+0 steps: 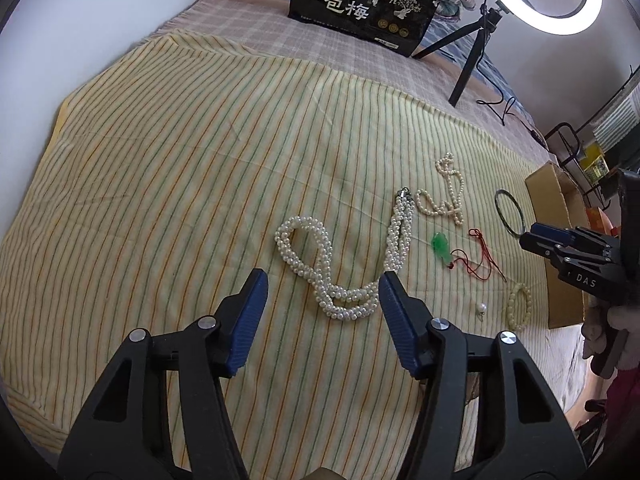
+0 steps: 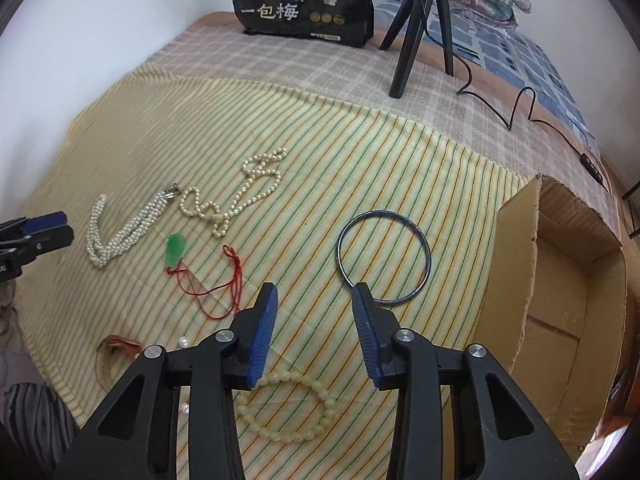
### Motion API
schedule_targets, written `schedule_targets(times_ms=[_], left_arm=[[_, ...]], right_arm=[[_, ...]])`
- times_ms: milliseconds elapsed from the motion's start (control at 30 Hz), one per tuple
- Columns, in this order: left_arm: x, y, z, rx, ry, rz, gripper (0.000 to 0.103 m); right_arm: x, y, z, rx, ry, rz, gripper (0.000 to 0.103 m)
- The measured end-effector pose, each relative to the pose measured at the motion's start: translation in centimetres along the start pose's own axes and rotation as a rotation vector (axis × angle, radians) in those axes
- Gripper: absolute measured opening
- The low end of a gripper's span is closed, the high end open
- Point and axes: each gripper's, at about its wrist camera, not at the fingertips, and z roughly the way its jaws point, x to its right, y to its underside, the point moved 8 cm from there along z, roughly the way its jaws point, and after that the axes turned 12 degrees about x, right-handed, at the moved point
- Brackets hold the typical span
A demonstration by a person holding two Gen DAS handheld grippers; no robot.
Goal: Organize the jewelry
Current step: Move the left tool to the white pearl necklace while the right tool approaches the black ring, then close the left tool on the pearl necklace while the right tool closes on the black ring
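Jewelry lies on a yellow striped cloth (image 1: 160,160). A thick twisted pearl necklace (image 1: 344,256) lies just ahead of my open, empty left gripper (image 1: 323,280); it also shows in the right wrist view (image 2: 120,232). A thin pearl strand (image 2: 240,192), a green pendant on red cord (image 2: 175,250), a metal bangle (image 2: 384,256), a cream bead bracelet (image 2: 286,408) and a loose pearl (image 2: 183,342) lie around. My right gripper (image 2: 316,296) is open and empty, above the bracelet, its right fingertip over the bangle's near rim.
An open cardboard box (image 2: 560,280) stands at the cloth's right edge. A black snack bag (image 2: 304,4) and a ring-light tripod (image 2: 416,32) with its cable stand at the back. A wall is on the left.
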Motion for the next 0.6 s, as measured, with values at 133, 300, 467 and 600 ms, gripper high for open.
schedule_targets(times_ms=[133,300,467,600], left_arm=[[-0.2,0.5,0.8,-0.014,0.007,-0.017,0.059],[-0.6,1.0,1.9,-0.035,0.013,-0.045,0.059],[-0.8,1.2,2.9,-0.039,0.008,-0.053,0.059],[-0.9,1.1,3.2,-0.024,0.004,-0.05,0.046]], right_arm=[[0.4,-0.1,1.9,-0.036,0.024,-0.008,0.033],[0.3,0.1,3.4,-0.066,0.053,-0.046,0.032],[0.4,0.2,4.0,-0.078,0.055,-0.053,0.028],[0.2,0.4,4.4,-0.083,0.046,-0.051,0.022]])
